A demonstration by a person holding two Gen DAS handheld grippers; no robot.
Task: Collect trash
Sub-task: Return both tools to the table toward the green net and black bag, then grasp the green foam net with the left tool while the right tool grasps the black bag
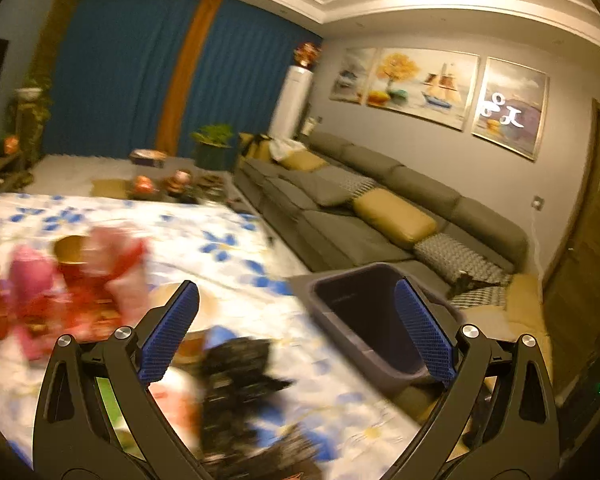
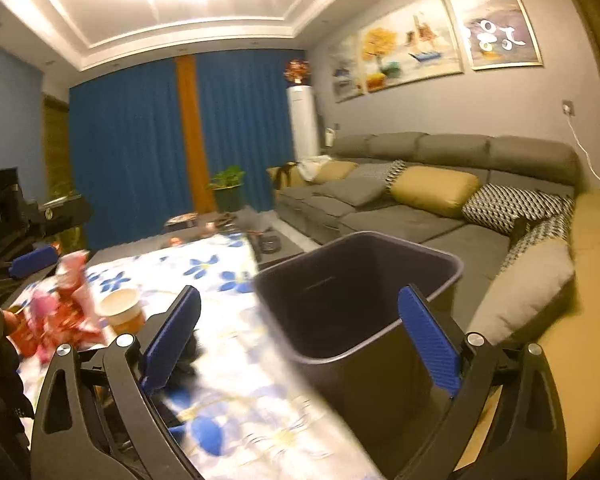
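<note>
A dark grey trash bin (image 2: 352, 300) stands at the right edge of a table with a white and blue flowered cloth (image 2: 228, 392); it also shows in the left wrist view (image 1: 364, 316). Red and pink wrappers (image 1: 80, 292) and paper cups (image 2: 122, 308) lie on the cloth. A black crumpled piece (image 1: 236, 376) lies below my left gripper (image 1: 296, 332), which is open and empty. My right gripper (image 2: 300, 336) is open and empty, its right finger over the bin's mouth. The left gripper also shows in the right wrist view (image 2: 34, 262) at the far left. The views are blurred.
A long grey sofa (image 2: 420, 200) with yellow and patterned cushions runs along the right wall behind the bin. A low coffee table (image 1: 172, 188) with small items, a potted plant (image 2: 228, 188) and blue curtains stand farther back.
</note>
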